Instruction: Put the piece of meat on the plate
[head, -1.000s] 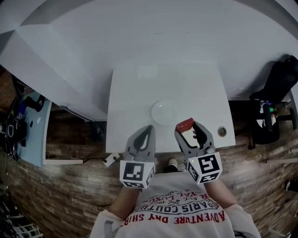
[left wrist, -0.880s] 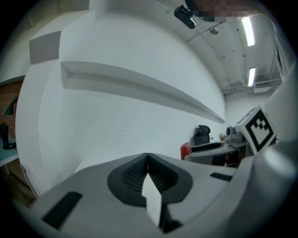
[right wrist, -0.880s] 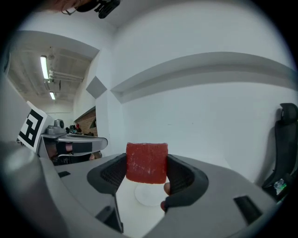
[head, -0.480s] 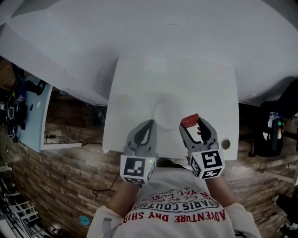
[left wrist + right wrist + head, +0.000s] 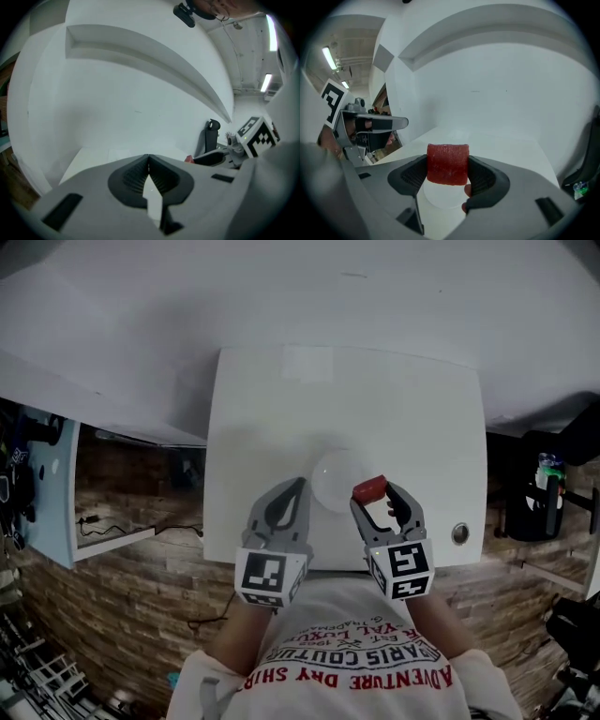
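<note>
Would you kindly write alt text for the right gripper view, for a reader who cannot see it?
The right gripper clamps a red piece of meat between its fingers; a white plate shows below it on a white table. The left gripper appears at left.

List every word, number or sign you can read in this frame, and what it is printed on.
"ADVENTURE DRY SHIR": red print on the person's light shirt, upside down in the head view, its end cut off.
"PARIS COUTUR": same shirt, next line, also cut off.
Smaller shirt lines: too small to read with certainty.
Marker cubes: black-and-white code squares only, no words.
</note>
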Action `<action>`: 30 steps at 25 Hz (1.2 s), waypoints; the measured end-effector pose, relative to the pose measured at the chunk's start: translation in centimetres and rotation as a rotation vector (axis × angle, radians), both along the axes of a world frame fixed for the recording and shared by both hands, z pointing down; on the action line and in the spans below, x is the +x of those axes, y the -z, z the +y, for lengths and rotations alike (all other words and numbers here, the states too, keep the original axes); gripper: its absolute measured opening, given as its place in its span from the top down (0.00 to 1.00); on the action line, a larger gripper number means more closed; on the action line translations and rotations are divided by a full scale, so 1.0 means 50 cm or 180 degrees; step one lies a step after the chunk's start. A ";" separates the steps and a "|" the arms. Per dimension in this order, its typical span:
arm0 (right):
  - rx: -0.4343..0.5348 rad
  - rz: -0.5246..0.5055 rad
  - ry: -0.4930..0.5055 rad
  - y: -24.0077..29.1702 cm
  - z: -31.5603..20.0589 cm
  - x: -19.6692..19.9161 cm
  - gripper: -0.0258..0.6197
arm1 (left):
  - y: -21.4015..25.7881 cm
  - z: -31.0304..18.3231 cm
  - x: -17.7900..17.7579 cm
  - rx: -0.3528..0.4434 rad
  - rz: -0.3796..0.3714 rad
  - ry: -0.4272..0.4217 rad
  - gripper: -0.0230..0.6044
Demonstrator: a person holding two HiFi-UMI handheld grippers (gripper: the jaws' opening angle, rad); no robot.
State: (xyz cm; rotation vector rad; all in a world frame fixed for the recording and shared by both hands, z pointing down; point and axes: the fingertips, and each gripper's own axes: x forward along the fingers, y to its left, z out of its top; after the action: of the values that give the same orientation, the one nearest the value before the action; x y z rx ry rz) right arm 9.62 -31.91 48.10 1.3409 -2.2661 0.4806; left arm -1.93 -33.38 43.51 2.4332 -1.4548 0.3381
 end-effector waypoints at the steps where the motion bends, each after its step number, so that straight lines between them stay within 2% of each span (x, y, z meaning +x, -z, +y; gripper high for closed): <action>1: -0.0079 0.0033 -0.0002 -0.020 -0.002 -0.005 0.53 | -0.014 -0.006 -0.006 -0.0050 0.0004 -0.0009 0.95; 9: -0.0618 0.0266 0.0039 -0.166 -0.017 -0.031 0.53 | -0.109 -0.030 -0.029 -0.0334 0.0029 -0.0050 0.95; 15: -0.1028 0.0219 -0.0029 -0.248 -0.020 -0.041 0.53 | -0.153 -0.022 -0.039 -0.0493 0.0043 -0.0081 0.95; 19: -0.1160 0.0324 -0.0016 -0.281 -0.021 -0.049 0.53 | -0.174 -0.015 -0.042 -0.0571 0.0058 -0.0095 0.95; 24: -0.1133 0.0455 0.0006 -0.295 -0.033 -0.056 0.53 | -0.187 -0.015 -0.048 -0.0608 0.0063 -0.0085 0.95; 30: -0.1195 0.0427 -0.0052 -0.310 -0.044 -0.057 0.54 | -0.198 -0.011 -0.052 -0.0670 0.0053 -0.0059 0.95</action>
State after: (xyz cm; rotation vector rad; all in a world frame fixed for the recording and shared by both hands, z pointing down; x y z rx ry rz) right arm 6.74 -34.09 63.60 1.1626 -1.9384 0.7547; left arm -4.53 -33.93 53.43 2.2772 -1.3186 0.4499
